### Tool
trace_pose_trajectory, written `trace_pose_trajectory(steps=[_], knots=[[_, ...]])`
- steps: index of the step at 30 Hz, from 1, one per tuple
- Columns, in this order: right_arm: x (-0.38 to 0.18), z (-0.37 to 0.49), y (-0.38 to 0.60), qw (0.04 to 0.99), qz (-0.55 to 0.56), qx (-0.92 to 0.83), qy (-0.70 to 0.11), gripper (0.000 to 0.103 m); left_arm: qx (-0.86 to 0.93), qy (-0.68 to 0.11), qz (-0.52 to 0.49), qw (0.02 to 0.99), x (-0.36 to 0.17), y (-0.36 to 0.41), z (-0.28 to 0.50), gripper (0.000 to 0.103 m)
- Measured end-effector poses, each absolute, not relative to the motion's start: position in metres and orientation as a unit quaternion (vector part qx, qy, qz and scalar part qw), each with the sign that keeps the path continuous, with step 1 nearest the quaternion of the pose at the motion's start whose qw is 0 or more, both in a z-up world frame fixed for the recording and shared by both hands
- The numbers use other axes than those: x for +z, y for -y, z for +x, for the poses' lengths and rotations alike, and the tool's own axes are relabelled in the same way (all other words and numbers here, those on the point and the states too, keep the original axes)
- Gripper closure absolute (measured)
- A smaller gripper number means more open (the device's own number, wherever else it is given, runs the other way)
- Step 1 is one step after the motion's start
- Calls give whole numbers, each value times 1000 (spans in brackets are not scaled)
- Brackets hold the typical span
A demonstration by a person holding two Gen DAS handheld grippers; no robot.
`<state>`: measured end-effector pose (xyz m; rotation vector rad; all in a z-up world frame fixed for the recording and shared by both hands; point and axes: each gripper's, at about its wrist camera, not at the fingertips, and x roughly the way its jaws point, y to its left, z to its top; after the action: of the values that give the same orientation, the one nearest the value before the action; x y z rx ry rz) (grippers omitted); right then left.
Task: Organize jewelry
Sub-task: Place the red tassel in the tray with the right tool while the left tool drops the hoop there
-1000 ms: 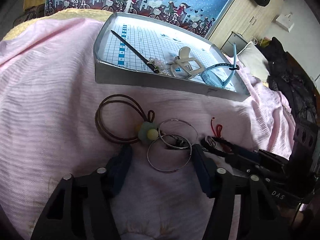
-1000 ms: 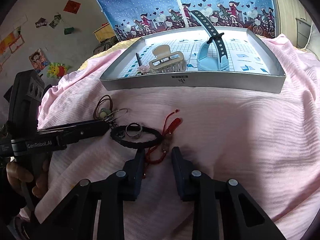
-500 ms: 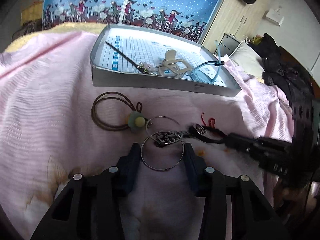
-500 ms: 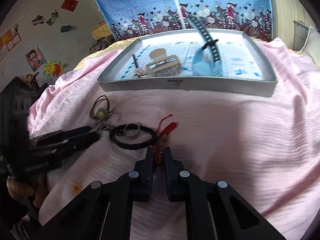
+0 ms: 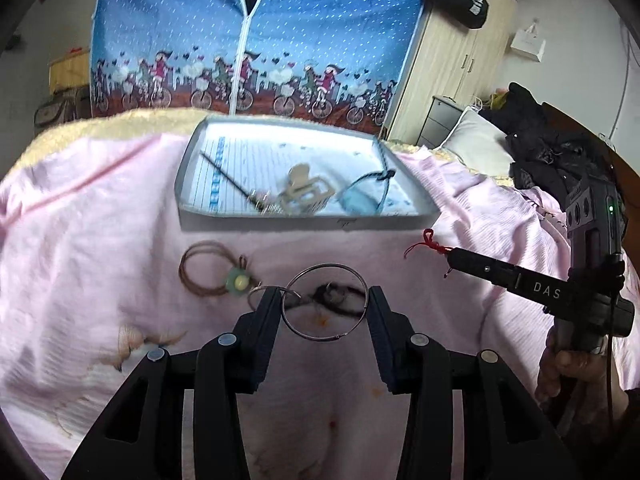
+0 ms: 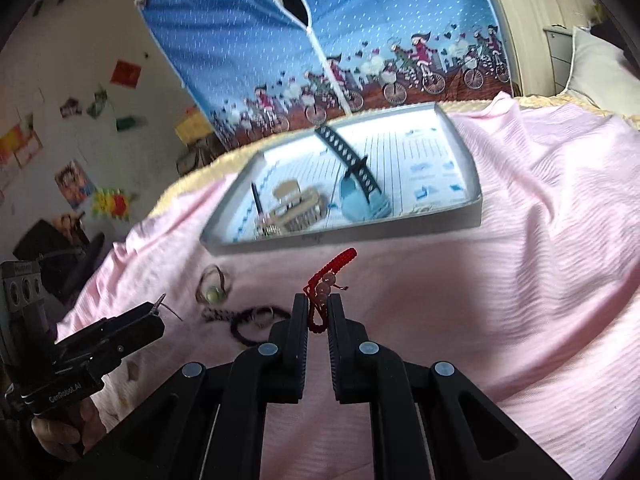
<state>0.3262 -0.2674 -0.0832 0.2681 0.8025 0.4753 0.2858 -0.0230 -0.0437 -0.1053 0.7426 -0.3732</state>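
Observation:
My left gripper [image 5: 323, 300] is shut on a large silver bangle [image 5: 326, 265] and holds it flat above the pink bedspread. Under it lie a black braided bracelet [image 5: 340, 296], a second silver ring [image 5: 256, 294] and a brown hair tie with a green bead [image 5: 212, 272]. My right gripper [image 6: 318, 306] is shut on a red string bracelet with pink beads [image 6: 332, 270], which is raised off the bed. The grey tray [image 5: 304, 222] beyond holds a black hair stick [image 5: 228, 178], a beige claw clip [image 5: 306, 190] and a blue watch [image 5: 362, 196].
A blue curtain printed with cyclists [image 5: 256, 40] hangs behind the bed. At the right stand a wooden wardrobe [image 5: 452, 64], a pillow [image 5: 476, 148] and dark clothes [image 5: 560, 160]. A hand [image 5: 568, 376] grips the right tool. Pink bedspread [image 6: 520, 280] stretches right of the tray.
The left fingers closed in on the silver bangle and lifted it. The right fingers shut on the red bracelet and raised it off the bed. Both views now sit higher and farther from the tray.

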Motion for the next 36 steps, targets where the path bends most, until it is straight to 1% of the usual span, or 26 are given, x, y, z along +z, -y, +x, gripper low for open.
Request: trace_pose_trajectory(steps=[7,11,15,19,25,36], knots=[[-72,336,275,902,134,227,-342,94,-183,-353,-57,916,-29,46,317,65],[-70,352,272,920,83,227,-309,94,-188,-355,-65,913,-23,54,346,65],[-73,377,276,930,62,217,-292,94,-185,-346,-66,917,-20,62,381,65],[-86,406,284,929,75,213,-293,94,-177,-346,-79,918,-28,59,417,65],[-110,430,297,915,120,210,-322,94,-157,-351,-121,915,-51,43,457,65],[-117,434,306,908,140,198,-343,90,-125,-384,-135,905,-71,37,466,64]])
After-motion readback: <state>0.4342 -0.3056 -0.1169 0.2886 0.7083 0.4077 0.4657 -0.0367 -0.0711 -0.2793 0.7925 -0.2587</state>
